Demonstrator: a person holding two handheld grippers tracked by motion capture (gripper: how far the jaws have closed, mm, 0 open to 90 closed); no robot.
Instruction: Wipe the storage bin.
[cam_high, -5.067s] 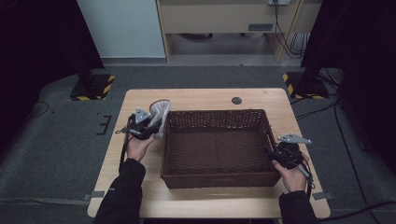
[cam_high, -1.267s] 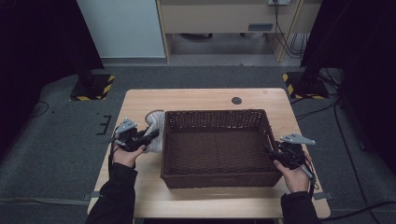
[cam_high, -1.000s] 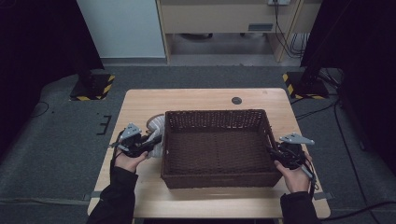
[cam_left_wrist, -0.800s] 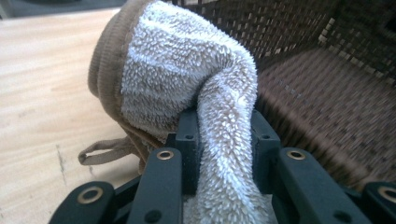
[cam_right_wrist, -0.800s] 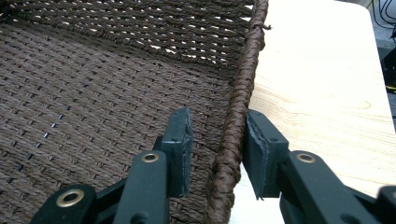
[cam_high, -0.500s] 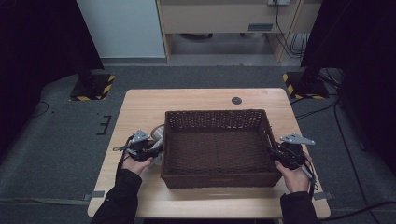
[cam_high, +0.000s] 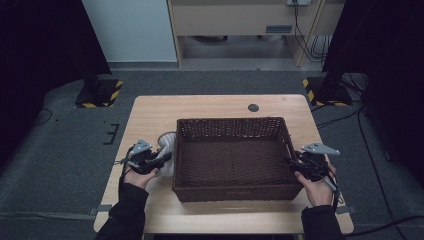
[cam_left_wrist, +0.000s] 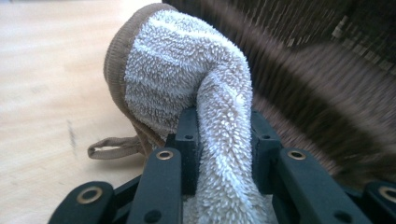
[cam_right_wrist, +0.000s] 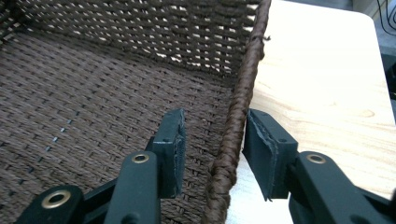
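Note:
A white terry cloth with brown trim (cam_high: 166, 148) (cam_left_wrist: 177, 70) lies on the table against the left outer wall of a dark brown wicker basket (cam_high: 230, 121) (cam_right_wrist: 243, 88). My left gripper (cam_high: 161, 159) (cam_left_wrist: 224, 121) is shut on a fold of this cloth, low beside the basket. My right gripper (cam_high: 296, 166) (cam_right_wrist: 212, 137) straddles the basket's right rim, one jaw inside and one outside. Its jaws have just been opening, and the pads (cam_right_wrist: 176, 140) stand off the rim with gaps on both sides.
The basket fills the middle of the light wooden table (cam_high: 210, 106). A small dark round disc (cam_high: 253, 107) sits near the far edge. Bare table lies to the right of the basket (cam_right_wrist: 327, 84) and left of the cloth (cam_left_wrist: 46, 93).
My left hand has brought the cloth down from the basket's far left corner toward me along its left wall. The right hand has stayed at the right rim.

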